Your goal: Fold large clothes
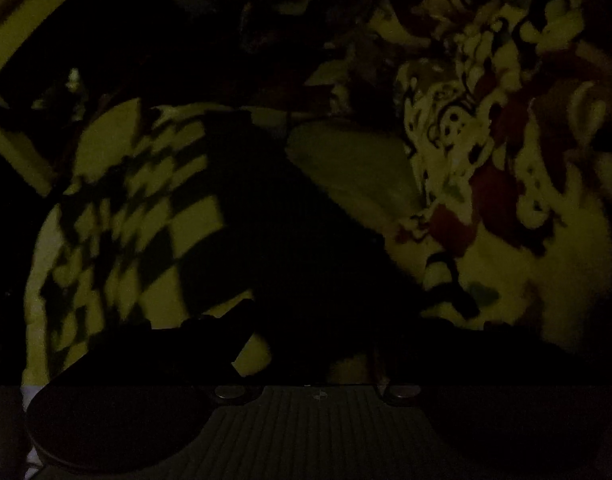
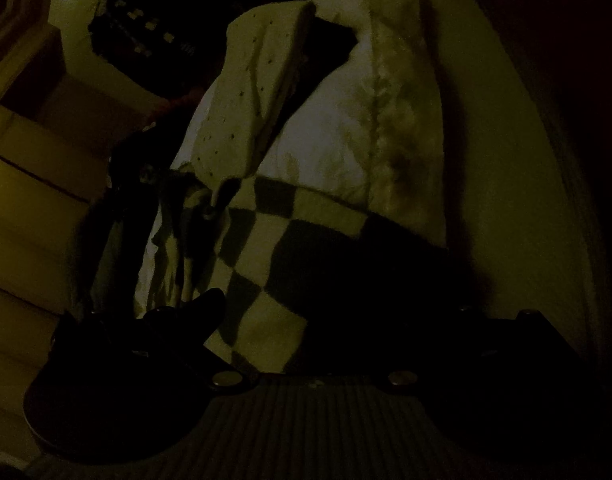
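Left wrist view, very dark: your left gripper (image 1: 306,320) over checkered cloth (image 1: 138,216), patterned cloth (image 1: 485,128) at right; jaw opening impossible to tell. Right wrist view: your right gripper (image 2: 325,312) at checkered cloth (image 2: 266,248), white garment (image 2: 337,128) behind; grip not readable.

checkered garment (image 2: 266,240), crumpled, dimly lit, beside pale cloth (image 2: 345,140)

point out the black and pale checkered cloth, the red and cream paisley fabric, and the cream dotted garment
black and pale checkered cloth (image 2: 290,240): right wrist view, on a dark square mid-cloth.
red and cream paisley fabric (image 1: 465,120): left wrist view, cream patterned area.
cream dotted garment (image 2: 242,104): right wrist view, dotted panel.
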Demonstrator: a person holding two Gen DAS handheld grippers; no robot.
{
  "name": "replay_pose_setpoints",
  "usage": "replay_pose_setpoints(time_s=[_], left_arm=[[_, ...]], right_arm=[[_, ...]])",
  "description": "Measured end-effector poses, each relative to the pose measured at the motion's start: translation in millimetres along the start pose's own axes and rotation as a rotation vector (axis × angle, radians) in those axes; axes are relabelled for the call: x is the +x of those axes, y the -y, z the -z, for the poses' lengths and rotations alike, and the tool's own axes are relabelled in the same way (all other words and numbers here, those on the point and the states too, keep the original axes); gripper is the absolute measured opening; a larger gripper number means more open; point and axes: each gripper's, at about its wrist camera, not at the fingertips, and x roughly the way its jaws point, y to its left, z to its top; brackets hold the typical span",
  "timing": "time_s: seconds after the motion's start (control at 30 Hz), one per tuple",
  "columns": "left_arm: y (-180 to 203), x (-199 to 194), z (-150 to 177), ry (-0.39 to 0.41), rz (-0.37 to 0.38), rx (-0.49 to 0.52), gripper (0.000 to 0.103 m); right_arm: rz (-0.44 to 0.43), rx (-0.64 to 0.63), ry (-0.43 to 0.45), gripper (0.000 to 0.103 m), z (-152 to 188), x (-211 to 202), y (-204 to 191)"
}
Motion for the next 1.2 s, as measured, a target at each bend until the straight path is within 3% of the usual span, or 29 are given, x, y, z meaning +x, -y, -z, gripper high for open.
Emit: replay_pose_setpoints(time_s=[0.13, 0.37, 0.43, 0.47, 0.5, 0.6, 0.7, 0.8, 0.87, 0.93, 1.03, 1.2], left_arm=[[-0.2, 11.5, -9.0, 0.036, -0.009, 0.04, 0.103], [-28.4, 7.2, -12.5, 0.069, 0.051, -0.198, 0.092], [-41.7, -2.6, -10.3, 0.101, 0.065, -0.308, 0.071], [-47.9, -9.4, -9.9, 0.126, 0.04, -0.361, 0.043], [-56.9, -14.8, -8.0, 0.145, 0.013, -0.416, 0.043], [-88.3, -17.8, 4.2, 0.162, 0.035, -0.59, 0.043], [-102.0, -13.3, 11.2, 0.157, 0.012, -0.645, 0.043], [-104.5, -14.8, 9.7, 0.178, 0.033, -0.668, 0.043], [-103.1, -14.1, 8.0, 0.18, 0.043, -0.676, 0.043], [-100.5, -12.9, 9.5, 0.181, 0.045, -0.686, 0.043], [-99.4, -11.2, 13.0, 0.189, 0.056, -0.734, 0.043], [-114.1, -19.5, 25.2, 0.248, 0.047, -0.83, 0.043]], right_arm=[[0.007, 0.03, 0.027, 0.097, -1.9, -6.2, 5.5], [-0.005, 0.079, 0.057, 0.097, -5.4, -8.4, 10.9], [-0.015, 0.13, 0.063, 0.097, -7.4, -8.4, 18.4], [-0.024, 0.166, 0.056, 0.097, -8.0, -7.7, 23.7], [-0.031, 0.21, 0.043, 0.097, -8.1, -6.3, 29.3], [-0.019, 0.351, -0.009, 0.097, -5.4, 1.3, 49.2], [-0.015, 0.472, -0.007, 0.096, 2.5, 9.1, 66.9], [-0.08, 0.559, -0.012, 0.085, 12.0, 18.1, 75.0], [-0.1, 0.566, 0.033, 0.068, 16.0, 17.8, 73.5], [-0.087, 0.521, 0.078, 0.043, 17.0, 14.6, 68.0], [-0.111, 0.458, 0.094, 0.015, 12.1, 12.8, 61.0], [-0.128, 0.322, 0.136, 0.011, 5.1, 3.6, 39.1]])
